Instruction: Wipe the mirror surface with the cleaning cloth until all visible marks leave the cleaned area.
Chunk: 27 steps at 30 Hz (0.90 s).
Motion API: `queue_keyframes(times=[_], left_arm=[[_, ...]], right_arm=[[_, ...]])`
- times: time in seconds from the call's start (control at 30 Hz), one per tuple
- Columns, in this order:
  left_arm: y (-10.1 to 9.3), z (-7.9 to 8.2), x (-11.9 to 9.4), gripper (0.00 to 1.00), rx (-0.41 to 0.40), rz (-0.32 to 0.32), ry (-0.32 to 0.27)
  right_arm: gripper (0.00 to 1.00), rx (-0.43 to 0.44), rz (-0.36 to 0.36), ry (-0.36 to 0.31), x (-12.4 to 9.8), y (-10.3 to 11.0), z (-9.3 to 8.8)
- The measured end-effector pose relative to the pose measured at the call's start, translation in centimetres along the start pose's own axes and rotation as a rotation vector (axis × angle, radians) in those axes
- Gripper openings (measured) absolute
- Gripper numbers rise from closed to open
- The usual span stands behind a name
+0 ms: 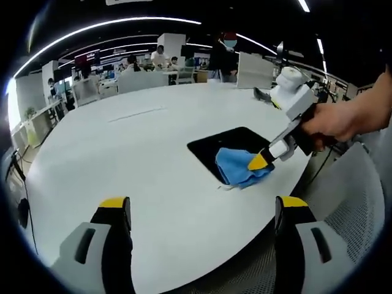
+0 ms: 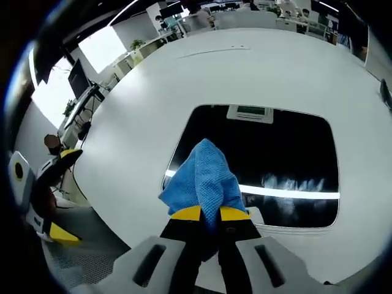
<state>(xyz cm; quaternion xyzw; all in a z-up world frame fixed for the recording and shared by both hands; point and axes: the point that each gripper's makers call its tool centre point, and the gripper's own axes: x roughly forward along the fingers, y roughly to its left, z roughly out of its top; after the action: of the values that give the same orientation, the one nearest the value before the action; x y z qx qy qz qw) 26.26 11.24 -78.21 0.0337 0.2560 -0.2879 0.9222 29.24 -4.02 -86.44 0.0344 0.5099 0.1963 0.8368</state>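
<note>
Each gripper (image 1: pixel 202 211) has grey jaws with black inner faces, apparently rubber, and yellow tips.

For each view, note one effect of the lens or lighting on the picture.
Left gripper view: the fisheye bends the white table edge and ceiling lights into arcs. Right gripper view: the mirror reflects a bright light strip as glare behind the blue cloth, and a window burns out white at upper left.

We see open-plan office: rows of desks (image 1: pixel 144 78) with monitors (image 1: pixel 90 59), seated people (image 1: pixel 160 56), long ceiling light strips (image 1: pixel 116 24), large white surface (image 1: pixel 141 153).
</note>
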Motion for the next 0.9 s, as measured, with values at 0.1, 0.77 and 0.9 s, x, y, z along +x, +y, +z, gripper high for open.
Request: queue_keyframes(times=[0.1, 0.77, 0.9], left_arm=[[-0.4, 0.1, 0.0, 0.99, -0.017, -0.016, -0.007], [-0.7, 0.9, 0.2, 0.99, -0.048, -0.03, -0.061], [-0.6, 0.8, 0.1, 0.99, -0.039, -0.022, -0.055]], right_arm=[[0.03, 0.008, 0.005, 0.008, -0.2, 0.2, -0.4], [0.03, 0.013, 0.016, -0.005, -0.2, -0.1, -0.6], [0.03, 0.031, 0.019, -0.007, -0.5, -0.7, -0.7]])
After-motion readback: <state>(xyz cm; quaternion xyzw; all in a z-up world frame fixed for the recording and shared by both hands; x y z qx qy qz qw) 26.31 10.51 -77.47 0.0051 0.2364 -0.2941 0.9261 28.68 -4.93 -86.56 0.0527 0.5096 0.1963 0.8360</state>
